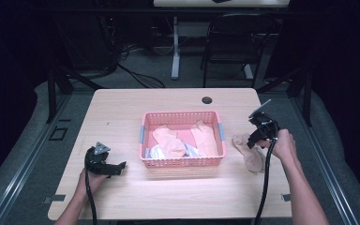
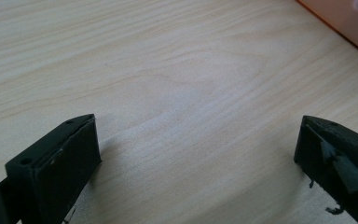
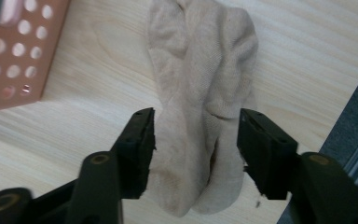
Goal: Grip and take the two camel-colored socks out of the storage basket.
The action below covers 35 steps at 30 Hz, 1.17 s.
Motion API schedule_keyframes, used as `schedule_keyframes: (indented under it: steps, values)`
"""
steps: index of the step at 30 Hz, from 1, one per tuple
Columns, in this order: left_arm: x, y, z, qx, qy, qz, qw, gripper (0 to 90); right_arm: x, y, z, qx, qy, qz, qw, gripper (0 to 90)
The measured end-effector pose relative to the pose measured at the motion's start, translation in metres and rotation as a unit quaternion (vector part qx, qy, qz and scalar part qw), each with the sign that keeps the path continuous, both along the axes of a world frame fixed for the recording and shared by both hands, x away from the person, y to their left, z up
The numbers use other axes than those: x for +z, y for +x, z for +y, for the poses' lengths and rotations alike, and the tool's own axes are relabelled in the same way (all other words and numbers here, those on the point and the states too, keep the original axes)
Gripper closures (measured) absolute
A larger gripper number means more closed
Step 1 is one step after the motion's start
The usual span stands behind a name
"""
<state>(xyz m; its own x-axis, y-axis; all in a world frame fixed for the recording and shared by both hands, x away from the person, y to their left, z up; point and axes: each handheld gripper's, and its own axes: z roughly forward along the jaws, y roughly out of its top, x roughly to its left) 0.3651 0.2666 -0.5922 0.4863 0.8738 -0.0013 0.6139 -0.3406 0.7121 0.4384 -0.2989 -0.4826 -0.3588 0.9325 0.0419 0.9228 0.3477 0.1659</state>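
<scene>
A beige sock [image 1: 249, 153] lies flat on the wooden table [image 1: 122, 112], just right of a pink plastic basket [image 1: 183, 162]. My right gripper [image 1: 255, 140] stands over it. In the right gripper view the sock [image 3: 200, 70] runs lengthwise between the jaws of this gripper [image 3: 196, 140], which stand apart on either side of it without pinching it. My left gripper [image 1: 119, 167] rests near the table's front left, pointing toward the basket. Its jaws [image 2: 198, 149] are wide open over bare wood with nothing between them.
The basket holds several peach and pale socks [image 1: 168, 140]. A corner of the basket [image 3: 14, 51] is close to the sock, and the basket's wall [image 2: 349, 18] lies ahead of the left gripper. The table's right edge [image 3: 335, 126] runs close beside the right gripper. A cable hole [image 1: 207, 100] sits behind the basket.
</scene>
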Motion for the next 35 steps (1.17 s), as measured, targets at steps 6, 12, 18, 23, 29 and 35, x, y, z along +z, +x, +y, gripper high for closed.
schedule_keyframes:
  steps: [6, 12, 18, 23, 29, 35]
  values:
    - [0.0, 0.0, 0.0, 0.0, 0.0, 0.0, 1.0, 0.0, 0.018, -0.021, -0.003, 0.006, 0.025, -0.032, 0.9992, 23.0]
    - [0.0, 0.0, 0.0, 0.0, 0.0, 0.0, 1.0, 0.0, 0.028, -0.047, -0.004, 0.021, 0.029, -0.055, 0.9978, 13.8]
    - [0.0, 0.0, 0.0, 0.0, 0.0, 0.0, 1.0, 0.0, 0.023, -0.073, -0.005, 0.028, 0.027, -0.073, 0.9966, 9.8]
    - [0.0, 0.0, 0.0, 0.001, -0.001, 0.001, 1.0, 0.0, 0.015, -0.087, -0.007, 0.034, 0.018, -0.06, 0.9974, 8.4]
    - [0.0, 0.0, 0.0, 0.0, -0.002, 0.0, 1.0, 0.0, 0.008, -0.091, -0.009, 0.037, 0.021, -0.051, 0.9978, 8.4]
    - [0.0, 0.0, 0.0, -0.001, -0.002, 0.0, 1.0, 0.0, -0.001, -0.09, -0.012, 0.032, 0.018, -0.05, 0.9981, 8.5]
